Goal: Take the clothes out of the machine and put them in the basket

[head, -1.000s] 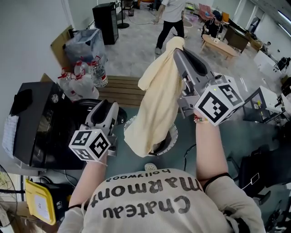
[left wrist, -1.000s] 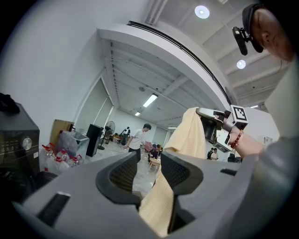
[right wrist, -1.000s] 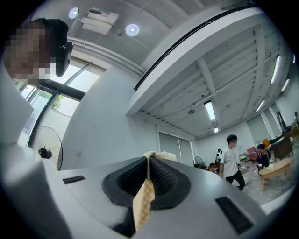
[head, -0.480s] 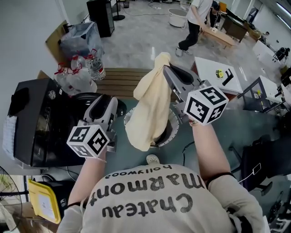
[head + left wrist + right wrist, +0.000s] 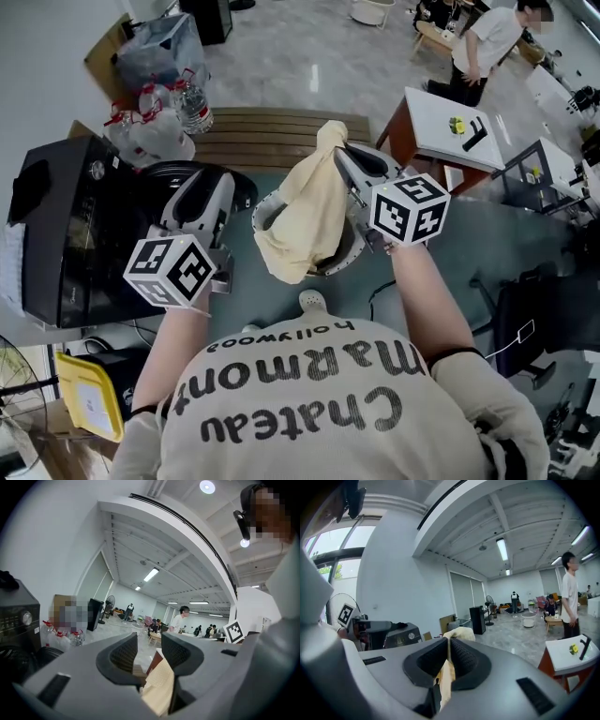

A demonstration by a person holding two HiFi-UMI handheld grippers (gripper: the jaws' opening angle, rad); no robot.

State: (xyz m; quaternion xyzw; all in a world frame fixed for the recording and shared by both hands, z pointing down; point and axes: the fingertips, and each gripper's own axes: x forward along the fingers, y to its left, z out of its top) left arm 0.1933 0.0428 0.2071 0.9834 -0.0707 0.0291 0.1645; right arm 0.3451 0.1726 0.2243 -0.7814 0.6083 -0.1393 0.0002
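Seen from the head camera, the person's right gripper (image 5: 342,157) is pressed shut on the top of a pale yellow cloth (image 5: 305,211). The cloth hangs in a long fold from the gripper, and its lower end drapes into a round white-rimmed basket (image 5: 260,208) standing on a teal surface (image 5: 253,300). In the right gripper view, the ribbed pads (image 5: 459,656) pinch the fabric between them. The left gripper (image 5: 211,185) hovers just left of the basket, jaws spread with nothing between them. It is beside a black boxy machine (image 5: 56,234). In the left gripper view, the cloth (image 5: 159,686) shows beyond the open jaws.
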